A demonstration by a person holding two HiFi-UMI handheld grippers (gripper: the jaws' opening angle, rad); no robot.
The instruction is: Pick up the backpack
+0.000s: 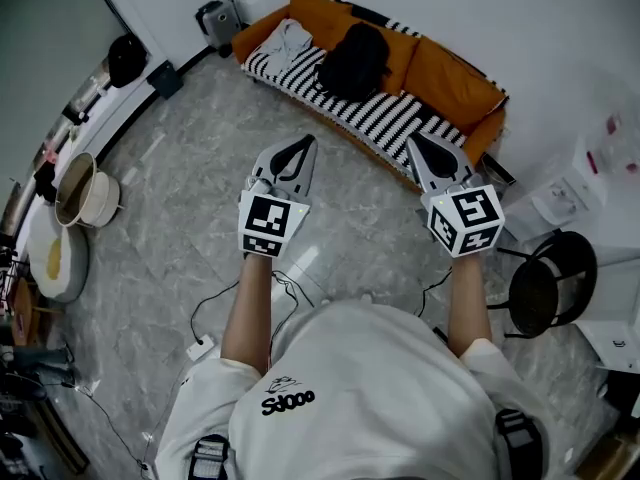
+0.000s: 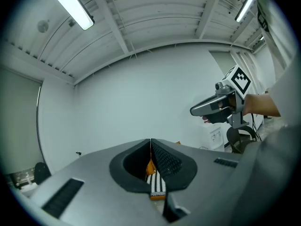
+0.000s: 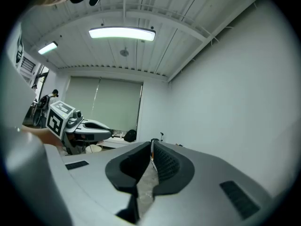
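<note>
A black backpack (image 1: 353, 60) lies on an orange sofa (image 1: 447, 80) with a black-and-white striped seat, against the far wall. Both grippers are held level in front of me, well short of the sofa. My left gripper (image 1: 305, 144) is shut and empty, pointing toward the sofa's front edge. My right gripper (image 1: 416, 141) is shut too, with nothing in it, close to the sofa's right end. In the left gripper view the jaws (image 2: 151, 145) meet at the tips, and the right gripper (image 2: 194, 111) shows at the right. The right gripper view shows shut jaws (image 3: 152, 145).
A white cloth (image 1: 285, 40) lies on the sofa's left end. A black round stool (image 1: 548, 283) stands at the right beside white boxes (image 1: 572, 190). Bowls and pots (image 1: 86, 193) sit at the left. Cables (image 1: 205, 318) run over the grey marbled floor by my feet.
</note>
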